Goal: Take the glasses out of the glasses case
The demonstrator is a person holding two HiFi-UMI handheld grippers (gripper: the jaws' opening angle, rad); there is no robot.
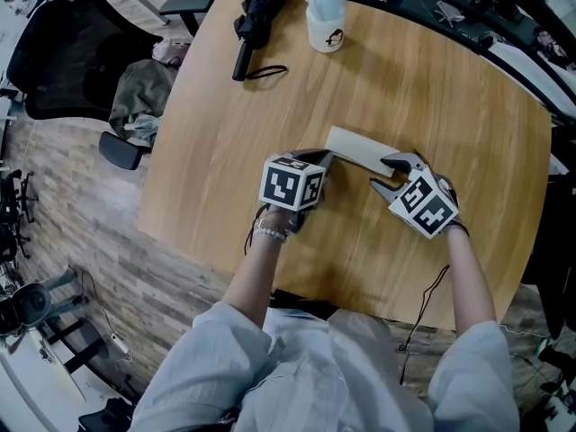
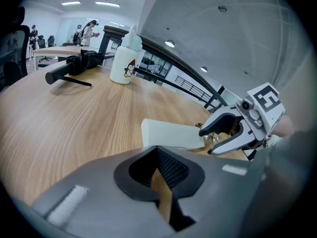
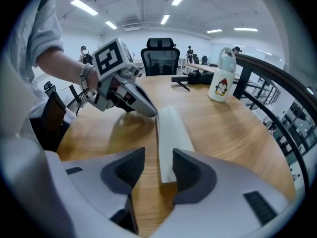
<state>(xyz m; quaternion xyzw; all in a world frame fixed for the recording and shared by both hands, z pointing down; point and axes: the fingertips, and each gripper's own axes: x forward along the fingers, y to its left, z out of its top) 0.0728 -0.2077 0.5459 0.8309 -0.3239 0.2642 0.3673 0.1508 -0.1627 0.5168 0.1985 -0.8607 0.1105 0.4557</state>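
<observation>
Right gripper (image 1: 380,175) open, jaws straddling right end of case (image 1: 358,148), pads not pressing. Left gripper (image 1: 324,158) closed, empty, tip at left end. Case flat at mid-frame. Judged light, stiff, smooth, likely slippery: pinch across narrow sides.

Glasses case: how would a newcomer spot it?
On the wooden table, look between the left gripper and right gripper. The glasses case is the long plain white box lying flat, unlike the black umbrella and penguin bottle at the far edge.
</observation>
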